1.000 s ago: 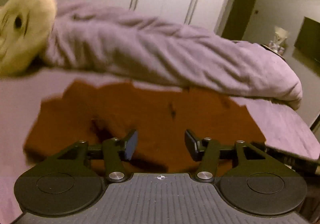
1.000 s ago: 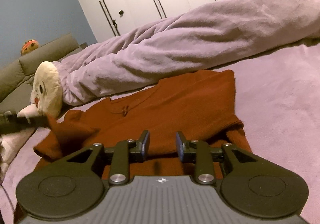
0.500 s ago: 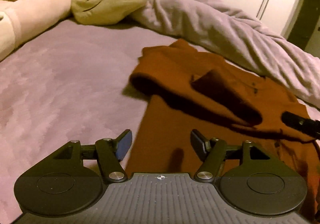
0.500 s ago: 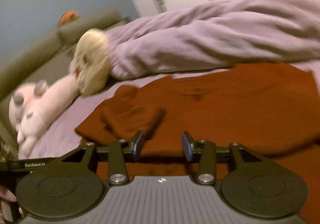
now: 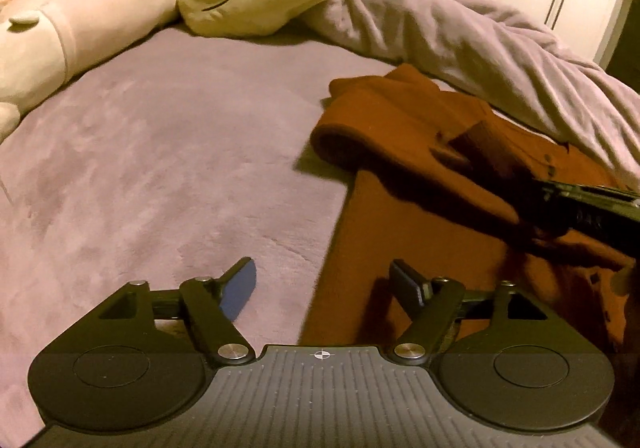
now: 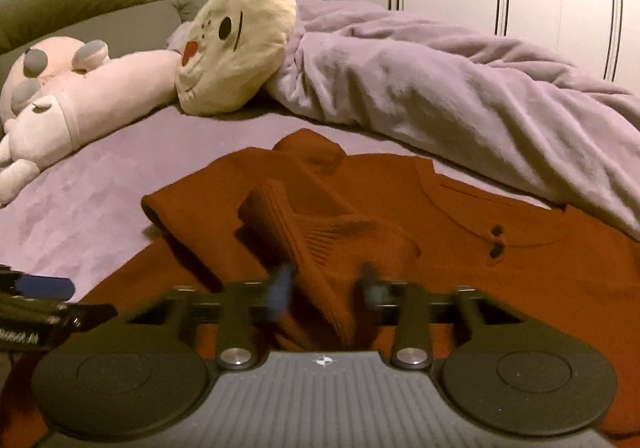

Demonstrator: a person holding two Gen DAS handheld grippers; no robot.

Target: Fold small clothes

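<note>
Sweater (image 6: 460, 248) flat on bed (image 5: 160, 168) | your right gripper (image 6: 326, 290): fingers closing, blurred, sleeve cuff (image 6: 304, 232) between them | your left gripper (image 5: 324, 284): fingers opening, empty, over sweater's edge.

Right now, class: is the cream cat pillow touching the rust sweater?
Apart. The right wrist view shows bare purple bedsheet between the cat pillow and the sweater.

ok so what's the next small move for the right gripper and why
Probably draw the sleeve across onto the sweater: the right gripper looks shut on its ribbed cuff, and the sleeve lies bunched, not folded flat.
</note>
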